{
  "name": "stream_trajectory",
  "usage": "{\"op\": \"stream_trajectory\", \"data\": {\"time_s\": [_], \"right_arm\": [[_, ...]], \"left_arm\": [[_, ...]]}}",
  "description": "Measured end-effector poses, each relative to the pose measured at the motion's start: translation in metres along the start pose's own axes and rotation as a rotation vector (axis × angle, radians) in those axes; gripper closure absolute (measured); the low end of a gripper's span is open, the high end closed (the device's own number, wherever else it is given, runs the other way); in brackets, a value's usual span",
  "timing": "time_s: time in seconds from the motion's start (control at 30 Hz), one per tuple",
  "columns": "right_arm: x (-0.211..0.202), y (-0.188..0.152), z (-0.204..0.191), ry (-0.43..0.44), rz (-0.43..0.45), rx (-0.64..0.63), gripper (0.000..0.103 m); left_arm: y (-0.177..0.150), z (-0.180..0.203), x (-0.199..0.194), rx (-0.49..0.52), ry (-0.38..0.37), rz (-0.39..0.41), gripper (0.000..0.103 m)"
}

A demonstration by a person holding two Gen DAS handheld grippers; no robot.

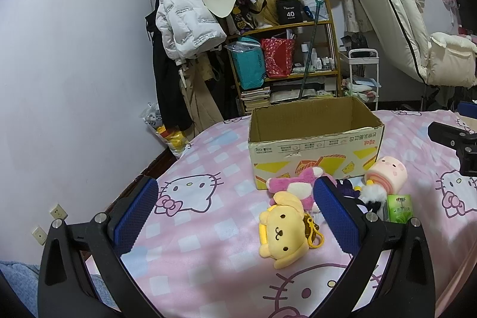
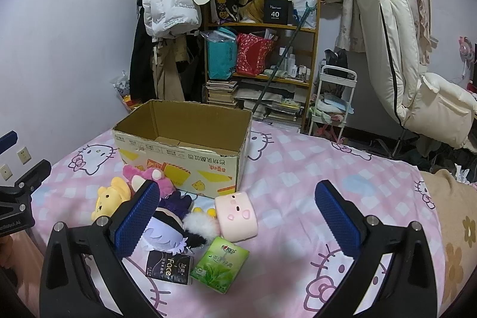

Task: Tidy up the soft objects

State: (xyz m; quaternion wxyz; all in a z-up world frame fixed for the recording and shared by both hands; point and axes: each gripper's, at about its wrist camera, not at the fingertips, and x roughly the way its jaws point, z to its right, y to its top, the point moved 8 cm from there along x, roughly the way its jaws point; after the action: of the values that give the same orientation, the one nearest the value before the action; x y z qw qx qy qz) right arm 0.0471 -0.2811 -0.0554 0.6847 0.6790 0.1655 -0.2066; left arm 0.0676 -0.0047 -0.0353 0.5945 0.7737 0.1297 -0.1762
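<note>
An open cardboard box (image 1: 316, 136) (image 2: 182, 151) stands on the bed and looks empty. In front of it lie soft toys: a yellow dog plush (image 1: 281, 231) (image 2: 110, 197), a pink plush (image 1: 295, 184) (image 2: 149, 176), a purple-and-white doll (image 2: 168, 225), and a pale pink cylinder plush (image 1: 387, 173) (image 2: 237, 213). A green tissue pack (image 1: 399, 207) (image 2: 220, 264) and a black tissue pack (image 2: 170, 268) lie nearest. My left gripper (image 1: 235, 216) is open, the yellow plush lying between its fingers. My right gripper (image 2: 238, 222) is open above the pink cylinder and tissue packs.
The bed has a pink cat-print sheet (image 1: 208, 258) (image 2: 298, 169). Behind it stand a cluttered wooden shelf (image 1: 283, 49) (image 2: 259, 55), hanging coats (image 1: 182, 20), a white cart (image 2: 334, 103) and a cream folded mattress (image 2: 396, 49). A tan blanket (image 2: 456, 228) lies at the right.
</note>
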Motion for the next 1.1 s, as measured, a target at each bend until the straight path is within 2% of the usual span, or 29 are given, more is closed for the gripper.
{"op": "stream_trajectory", "data": {"time_s": [1.1], "right_arm": [[0.001,-0.0007,-0.0004,0.001,-0.001,0.0,0.0]], "left_arm": [[-0.0002,0.0011,-0.0001,-0.004,-0.004,-0.002,0.001]]}}
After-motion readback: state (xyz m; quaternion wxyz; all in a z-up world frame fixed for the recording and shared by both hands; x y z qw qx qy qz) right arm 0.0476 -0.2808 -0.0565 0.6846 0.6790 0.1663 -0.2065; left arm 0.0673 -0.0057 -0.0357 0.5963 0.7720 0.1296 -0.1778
